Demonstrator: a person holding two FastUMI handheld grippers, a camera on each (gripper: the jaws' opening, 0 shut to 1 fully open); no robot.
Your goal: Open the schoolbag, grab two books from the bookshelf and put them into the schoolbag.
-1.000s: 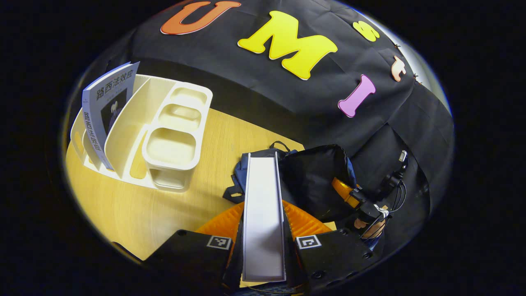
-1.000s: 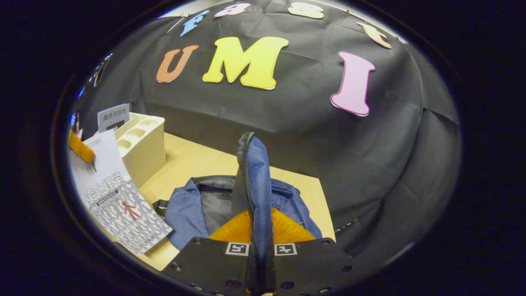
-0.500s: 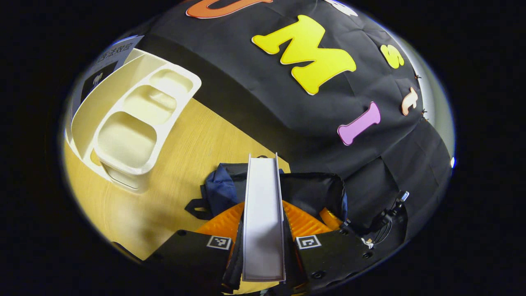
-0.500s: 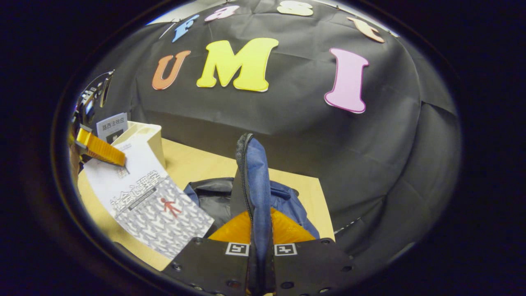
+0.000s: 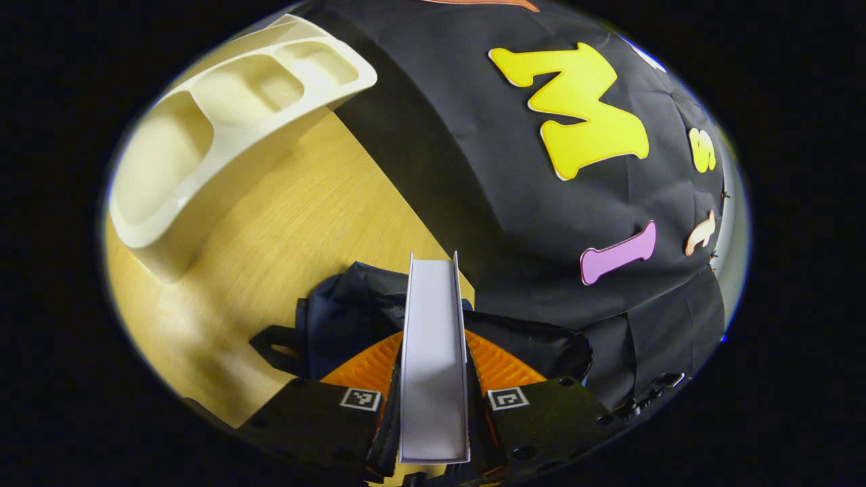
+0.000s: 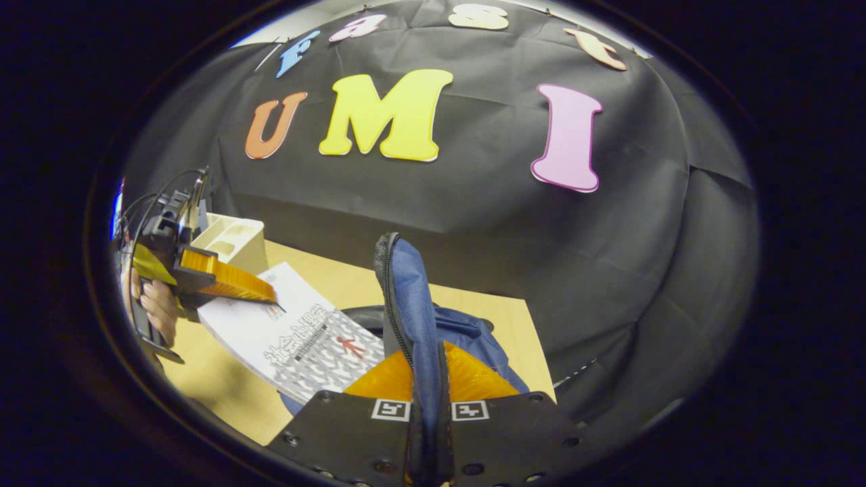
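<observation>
My left gripper [image 5: 433,352] is shut on a white-edged book [image 5: 433,338], held edge-on over the dark blue schoolbag [image 5: 352,311] lying on the wooden table. In the right gripper view that book [image 6: 304,338] shows its grey patterned cover, tilted down toward the bag's mouth, with the left gripper [image 6: 223,287] and a hand behind it. My right gripper [image 6: 427,379] is shut on the schoolbag's blue zippered flap [image 6: 409,304], holding it upright. The cream bookshelf [image 5: 216,115] stands at the far left, and its corner [image 6: 233,237] peeks out behind the left gripper.
The wooden table [image 5: 284,216] runs to the black cloth wall at the back and right. A bag strap [image 5: 274,341] lies on the table left of the bag. The table's right edge [image 6: 534,352] ends close behind the schoolbag.
The left gripper has carried the book rightward and down from beside the bookshelf to over the schoolbag's opening, tilting it flatter. The right gripper keeps the flap raised, almost unmoved.
</observation>
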